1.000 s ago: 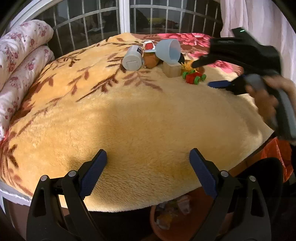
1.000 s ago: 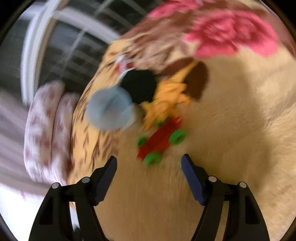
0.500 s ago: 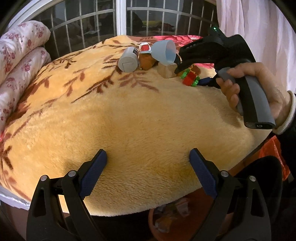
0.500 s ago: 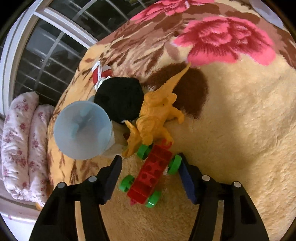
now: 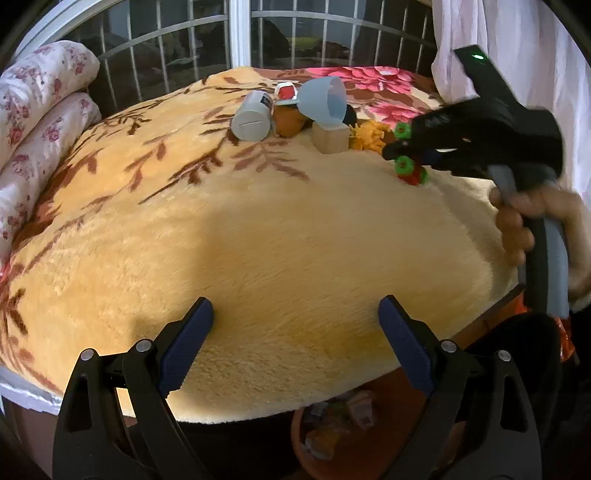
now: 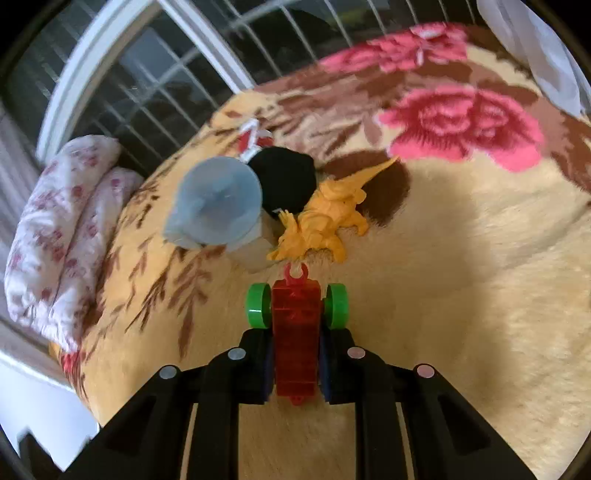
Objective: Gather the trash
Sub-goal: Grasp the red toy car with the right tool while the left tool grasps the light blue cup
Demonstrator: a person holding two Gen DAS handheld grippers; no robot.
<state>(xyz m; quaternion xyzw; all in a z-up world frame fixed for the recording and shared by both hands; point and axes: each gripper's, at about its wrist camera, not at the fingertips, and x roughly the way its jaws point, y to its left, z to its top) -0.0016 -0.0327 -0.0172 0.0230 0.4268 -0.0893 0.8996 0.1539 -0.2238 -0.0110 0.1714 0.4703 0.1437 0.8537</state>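
Observation:
My right gripper (image 6: 295, 365) is shut on a red toy car with green wheels (image 6: 295, 332), held just above the blanket; in the left wrist view the car (image 5: 410, 171) shows under that gripper (image 5: 397, 149) at the right. Behind it lie an orange toy dinosaur (image 6: 325, 221), a black lump (image 6: 284, 184), a pale blue cup (image 6: 218, 203), a wooden block (image 5: 330, 139), a grey can (image 5: 251, 118), a brown object (image 5: 290, 120) and a red-white wrapper (image 5: 286, 90). My left gripper (image 5: 295, 343) is open and empty over the blanket's near edge.
A yellow floral blanket (image 5: 258, 229) covers the bed. Rolled floral bedding (image 5: 33, 122) lies at the left. A barred window (image 5: 240, 33) stands behind. An orange-brown bin with scraps (image 5: 340, 424) sits on the floor below the bed edge. A white curtain (image 5: 517, 48) hangs at right.
My right gripper closed on the red toy car and lifted it slightly back from the dinosaur. My left gripper stayed open in place.

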